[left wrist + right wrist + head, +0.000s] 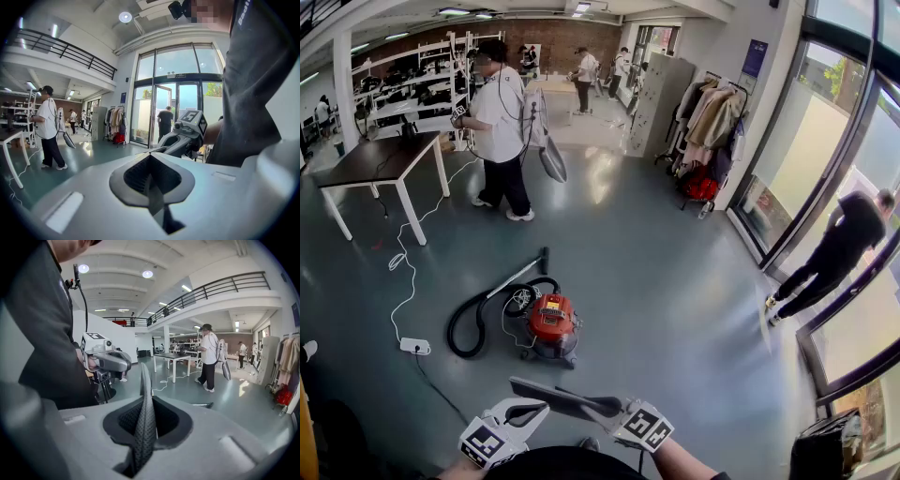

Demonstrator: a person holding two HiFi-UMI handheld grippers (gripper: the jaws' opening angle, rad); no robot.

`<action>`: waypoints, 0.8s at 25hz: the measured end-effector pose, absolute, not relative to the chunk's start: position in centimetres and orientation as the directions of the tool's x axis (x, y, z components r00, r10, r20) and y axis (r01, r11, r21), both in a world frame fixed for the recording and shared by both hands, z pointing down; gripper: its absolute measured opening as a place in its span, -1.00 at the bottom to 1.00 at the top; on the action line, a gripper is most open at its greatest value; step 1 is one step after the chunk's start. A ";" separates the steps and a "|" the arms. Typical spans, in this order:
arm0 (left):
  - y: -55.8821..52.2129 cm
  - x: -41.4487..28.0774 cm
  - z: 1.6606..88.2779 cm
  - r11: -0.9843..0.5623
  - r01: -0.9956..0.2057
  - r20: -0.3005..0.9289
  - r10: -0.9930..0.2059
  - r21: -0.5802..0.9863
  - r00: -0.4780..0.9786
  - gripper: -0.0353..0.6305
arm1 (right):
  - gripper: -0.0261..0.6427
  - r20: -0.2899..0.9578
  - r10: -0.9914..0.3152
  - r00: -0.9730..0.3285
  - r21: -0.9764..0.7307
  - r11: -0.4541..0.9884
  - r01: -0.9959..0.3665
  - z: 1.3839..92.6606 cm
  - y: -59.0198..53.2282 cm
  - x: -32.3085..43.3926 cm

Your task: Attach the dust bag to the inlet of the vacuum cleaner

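Observation:
The red vacuum cleaner (553,323) stands on the grey floor ahead of me, with its black hose (473,323) looped to its left. The dust bag (567,396), a flat dark grey sheet, is stretched between my two grippers near the bottom of the head view. My left gripper (536,406) is shut on the bag's left end, where the dust bag (154,194) shows as a thin dark edge between the jaws. My right gripper (607,409) is shut on the other end, and there the dust bag (143,423) shows a textured weave. The bag hangs well short of the vacuum.
A white power strip (414,346) and its cable lie left of the vacuum. A dark table (375,161) stands far left. One person (502,131) stands beyond the vacuum, and another (834,253) is at the glass doors on the right. A clothes rack (708,131) stands by the windows.

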State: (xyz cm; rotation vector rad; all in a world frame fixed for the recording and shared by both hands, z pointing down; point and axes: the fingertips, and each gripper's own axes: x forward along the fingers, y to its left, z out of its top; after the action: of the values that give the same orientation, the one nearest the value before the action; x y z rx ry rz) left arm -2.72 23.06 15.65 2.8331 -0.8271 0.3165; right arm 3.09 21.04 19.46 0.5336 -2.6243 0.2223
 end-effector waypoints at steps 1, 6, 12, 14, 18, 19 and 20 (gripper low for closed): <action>23.1 -2.6 15.7 -0.832 -0.545 0.248 -0.508 0.106 0.825 -0.84 | -0.86 0.461 -0.330 -0.824 -0.067 0.913 -0.403 19.6 21.0 3.1; 23.1 -2.2 16.0 -0.832 -0.545 0.243 -0.510 0.105 0.825 -0.84 | -0.86 0.463 -0.323 -0.826 -0.070 0.915 -0.397 20.0 21.1 3.5; 23.5 -1.4 16.0 -0.827 -0.551 0.255 -0.512 0.110 0.820 -0.84 | -0.86 0.450 -0.310 -0.838 -0.078 0.921 -0.382 19.7 21.7 4.1; 23.5 -1.2 16.3 -0.828 -0.551 0.260 -0.511 0.109 0.819 -0.84 | -0.86 0.432 -0.303 -0.849 -0.087 0.923 -0.374 19.7 21.7 4.1; 23.4 -0.5 16.2 -0.822 -0.559 0.265 -0.518 0.108 0.813 -0.84 | -0.86 0.405 -0.288 -0.868 -0.115 0.925 -0.361 19.3 21.6 4.5; 23.4 -0.3 16.2 -0.820 -0.562 0.267 -0.521 0.107 0.811 -0.84 | -0.86 0.405 -0.283 -0.869 -0.116 0.927 -0.356 19.3 21.6 4.8; 23.3 -0.1 16.1 -0.817 -0.566 0.270 -0.525 0.106 0.807 -0.84 | -0.86 0.407 -0.278 -0.870 -0.115 0.929 -0.351 19.3 21.6 5.0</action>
State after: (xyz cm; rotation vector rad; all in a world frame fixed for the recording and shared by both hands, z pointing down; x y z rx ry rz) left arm -0.06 23.32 16.15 2.8121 -0.8565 0.3421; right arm 5.01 21.57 19.31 0.4582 -2.6963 0.2611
